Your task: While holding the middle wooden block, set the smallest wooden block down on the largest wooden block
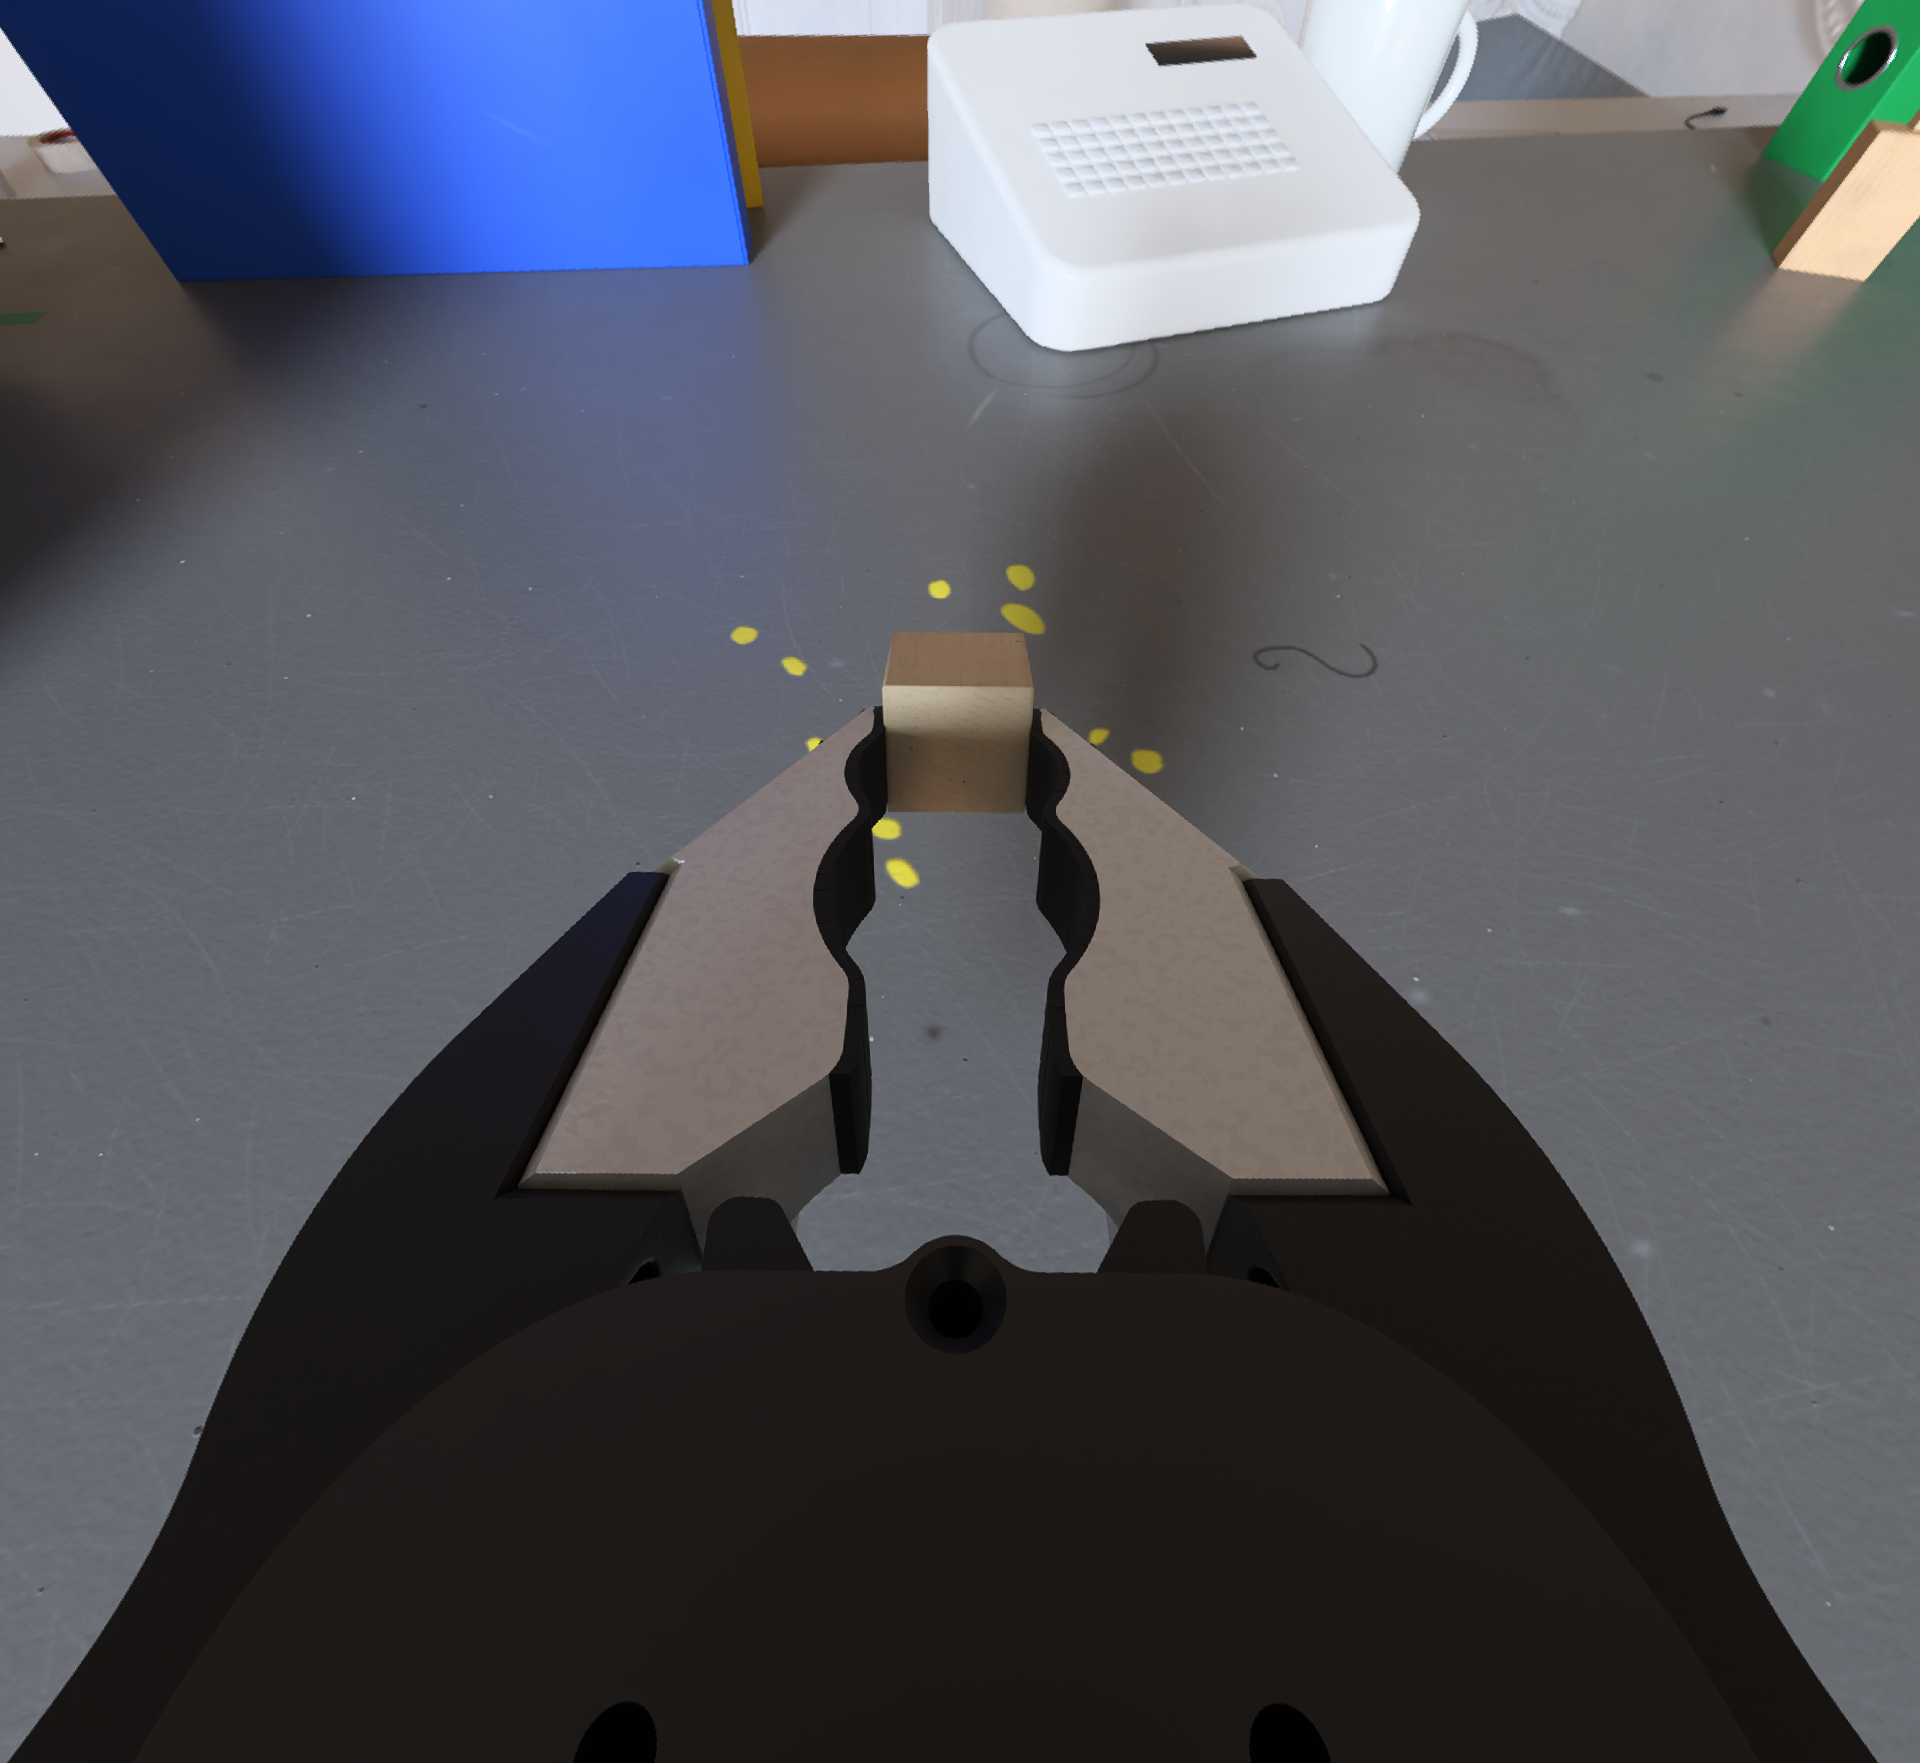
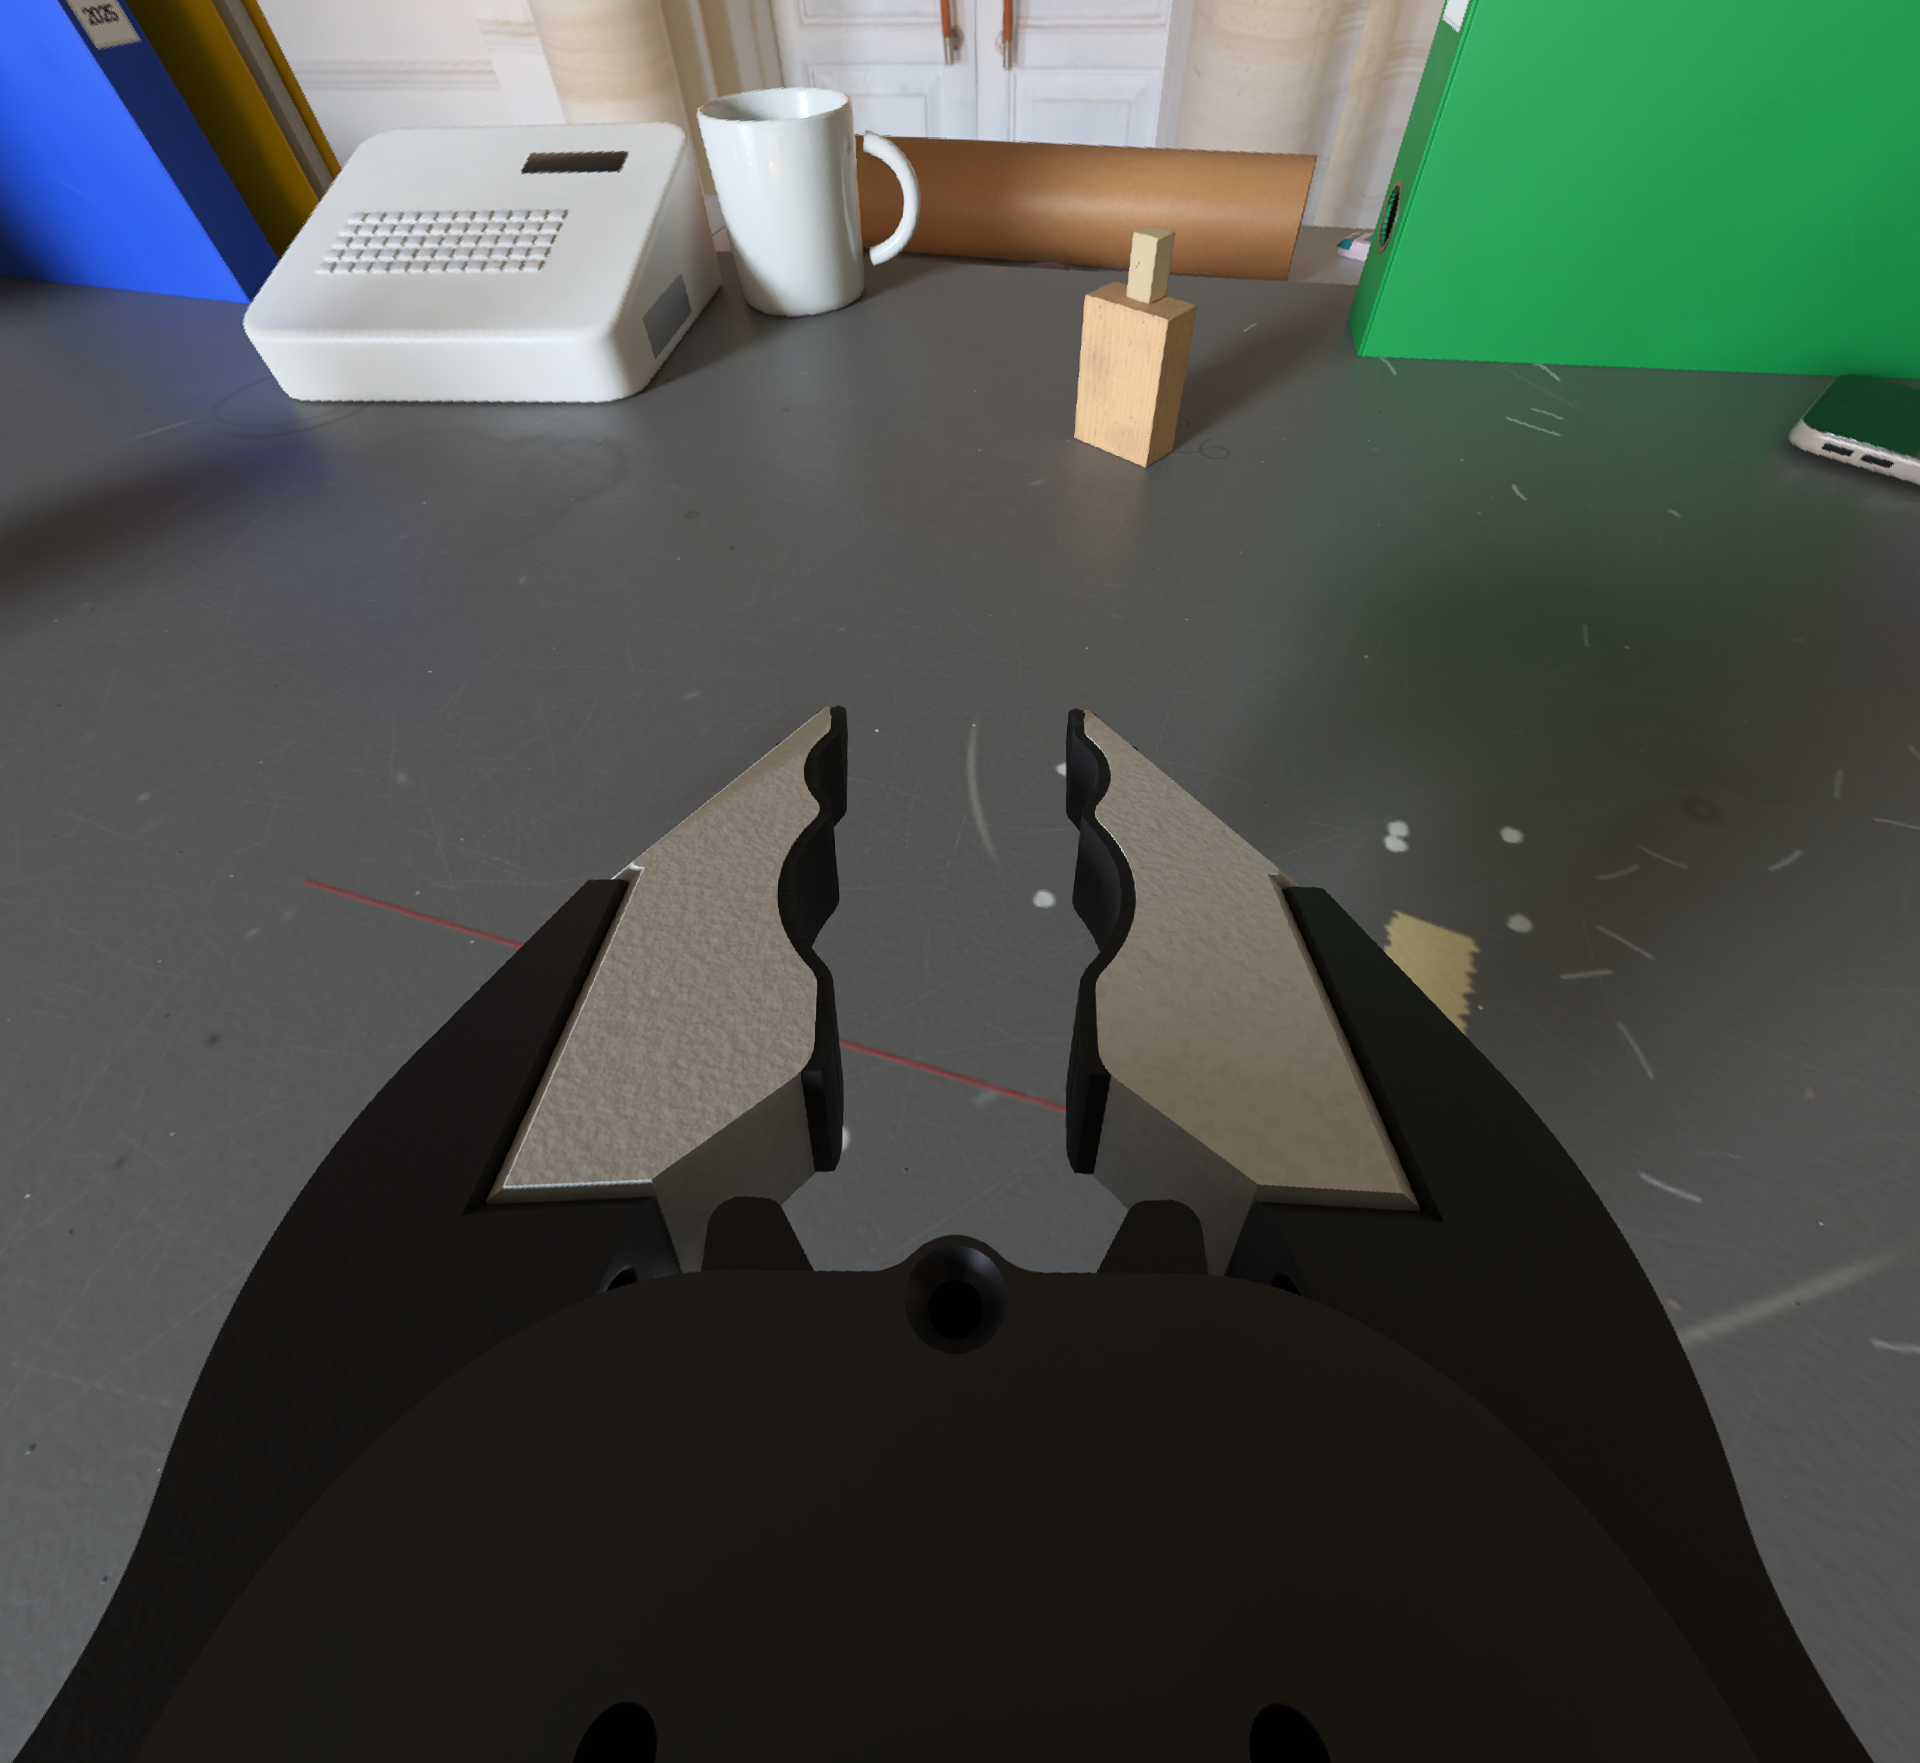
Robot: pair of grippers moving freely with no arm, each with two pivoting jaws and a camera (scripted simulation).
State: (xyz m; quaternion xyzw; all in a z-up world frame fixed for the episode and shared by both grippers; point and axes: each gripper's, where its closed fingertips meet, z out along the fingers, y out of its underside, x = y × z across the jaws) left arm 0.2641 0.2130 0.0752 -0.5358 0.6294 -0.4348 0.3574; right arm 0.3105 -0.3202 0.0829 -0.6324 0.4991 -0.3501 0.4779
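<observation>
My left gripper point(image 1: 956, 763) is shut on the middle wooden block point(image 1: 958, 726), a light cube held between the fingertips above the grey table point(image 1: 416, 674). In the right wrist view the largest wooden block point(image 2: 1132, 383) stands upright on the table, far ahead and slightly right. The smallest wooden block point(image 2: 1150, 264) stands on top of it. My right gripper point(image 2: 956, 757) is open and empty, well back from both blocks. The edge of the largest block also shows at the far right of the left wrist view point(image 1: 1855, 212).
A white box-shaped device point(image 2: 468, 279) and a white mug point(image 2: 795, 196) stand at the back left. A blue binder point(image 1: 395, 51) leans at the left, a green binder point(image 2: 1683, 103) at the right. A cardboard tube point(image 2: 1091, 201) lies behind. A phone point(image 2: 1865, 430) lies far right.
</observation>
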